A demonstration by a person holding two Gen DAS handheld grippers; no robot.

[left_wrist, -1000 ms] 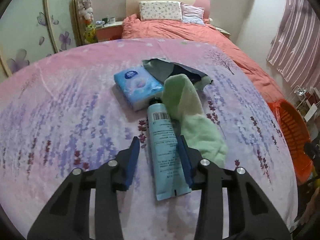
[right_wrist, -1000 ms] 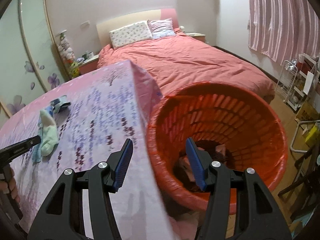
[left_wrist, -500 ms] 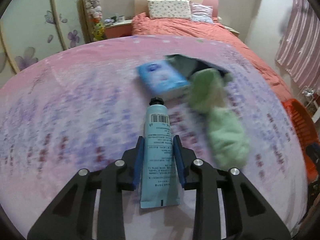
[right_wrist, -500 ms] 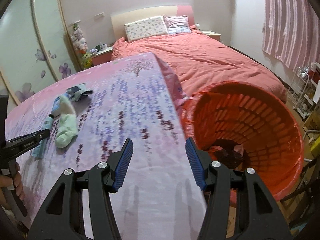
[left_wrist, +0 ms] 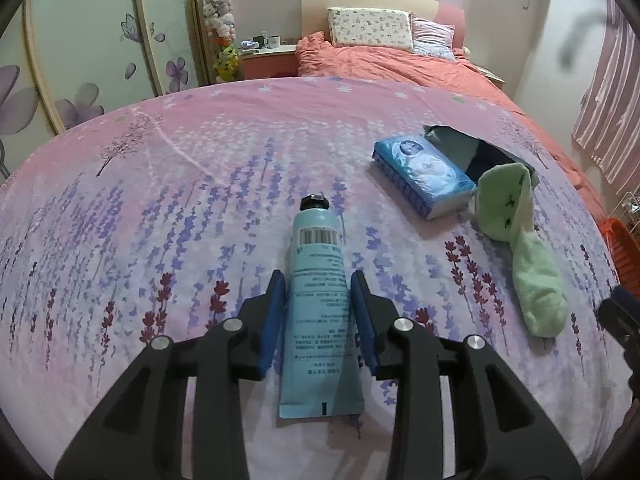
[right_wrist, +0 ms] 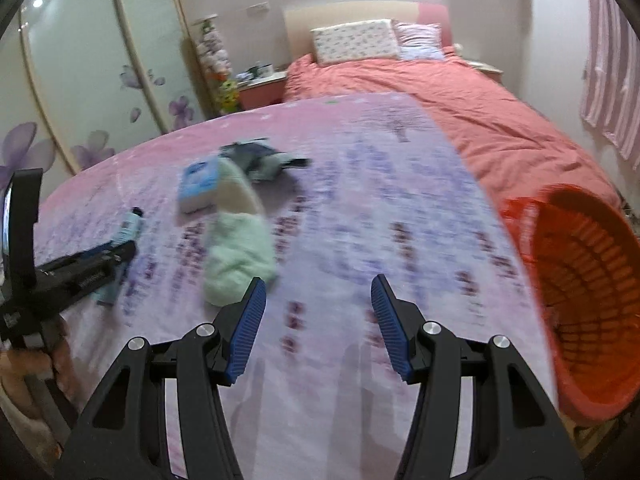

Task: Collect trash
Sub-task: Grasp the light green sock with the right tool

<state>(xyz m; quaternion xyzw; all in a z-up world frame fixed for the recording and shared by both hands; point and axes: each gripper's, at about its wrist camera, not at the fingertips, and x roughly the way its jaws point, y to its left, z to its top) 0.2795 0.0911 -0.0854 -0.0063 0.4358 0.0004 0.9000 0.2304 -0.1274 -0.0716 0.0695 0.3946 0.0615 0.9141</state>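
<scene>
A light blue tube point(left_wrist: 319, 292) with a black cap lies on the pink flowered table cloth point(left_wrist: 160, 208). My left gripper point(left_wrist: 319, 284) is shut on the blue tube, both pads against its sides. A green sock point(left_wrist: 520, 240), a blue tissue pack point(left_wrist: 420, 176) and a dark wrapper point(left_wrist: 472, 148) lie to the right. My right gripper point(right_wrist: 318, 292) is open and empty above the cloth, the sock point(right_wrist: 236, 248) just left of it. The orange bin point(right_wrist: 580, 280) stands at the table's right edge.
A bed with a salmon cover point(left_wrist: 400, 60) stands behind the table. Wardrobe doors with purple flowers point(left_wrist: 80, 60) are on the left. A striped curtain point(left_wrist: 608, 100) hangs on the right. The left gripper also shows in the right wrist view point(right_wrist: 80, 268).
My left gripper closed on the tube and pulled it left, away from the sock and tissue pack. My right gripper swung left from over the bin to over the table.
</scene>
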